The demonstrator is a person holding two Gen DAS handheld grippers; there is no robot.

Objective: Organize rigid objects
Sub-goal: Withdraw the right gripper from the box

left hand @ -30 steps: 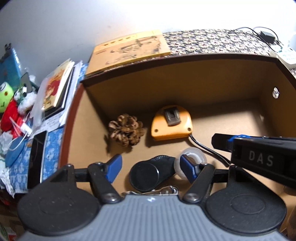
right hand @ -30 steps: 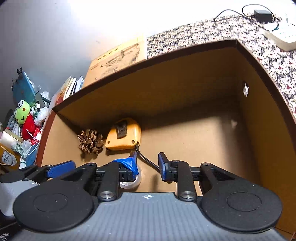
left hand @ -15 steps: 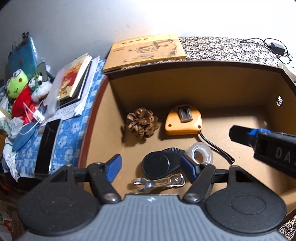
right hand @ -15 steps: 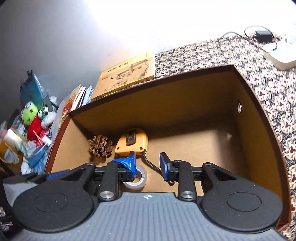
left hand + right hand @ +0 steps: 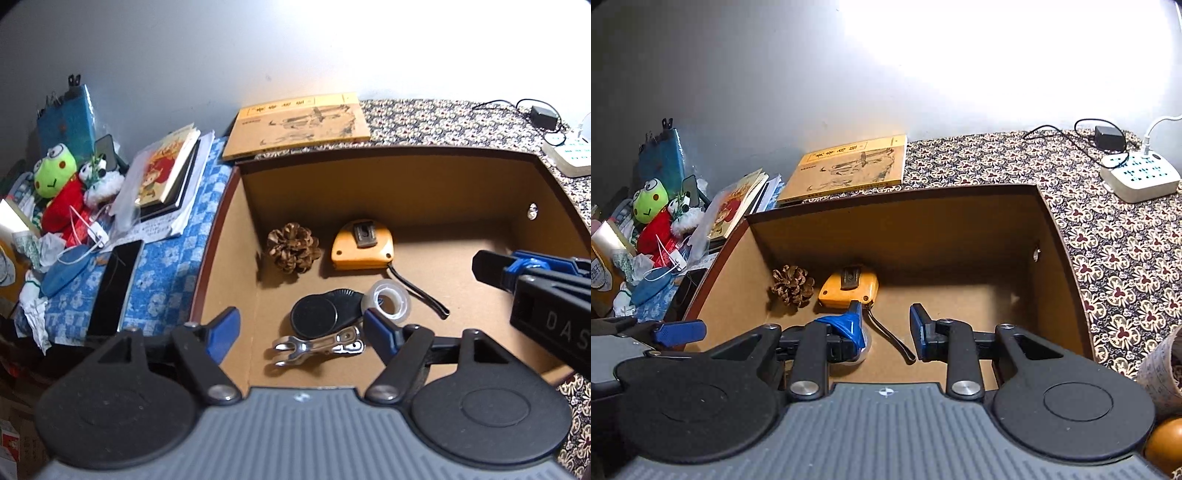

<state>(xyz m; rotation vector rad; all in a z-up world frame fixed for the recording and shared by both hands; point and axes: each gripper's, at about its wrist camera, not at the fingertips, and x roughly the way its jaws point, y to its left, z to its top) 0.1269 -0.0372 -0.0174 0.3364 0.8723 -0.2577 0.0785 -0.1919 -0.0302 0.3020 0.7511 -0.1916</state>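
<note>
Left wrist view shows both empty grippers, left [image 5: 301, 326] and right [image 5: 884, 325], spread wide above the brown cardboard box [image 5: 388, 155], so fetching another loose item looks next.

The only clearly legible marking is the lettering "DAS" in pale capitals on the black body of the right gripper [image 5: 546, 291], seen at the right edge of the left wrist view; the word is cut off by the frame. The yellow book [image 5: 299, 125] behind the cardboard box [image 5: 388, 155] carries a row of printed characters along its top edge, too small to read. The container [image 5: 600, 277] at the far left of the right wrist view bears a label with illegible characters.
</note>
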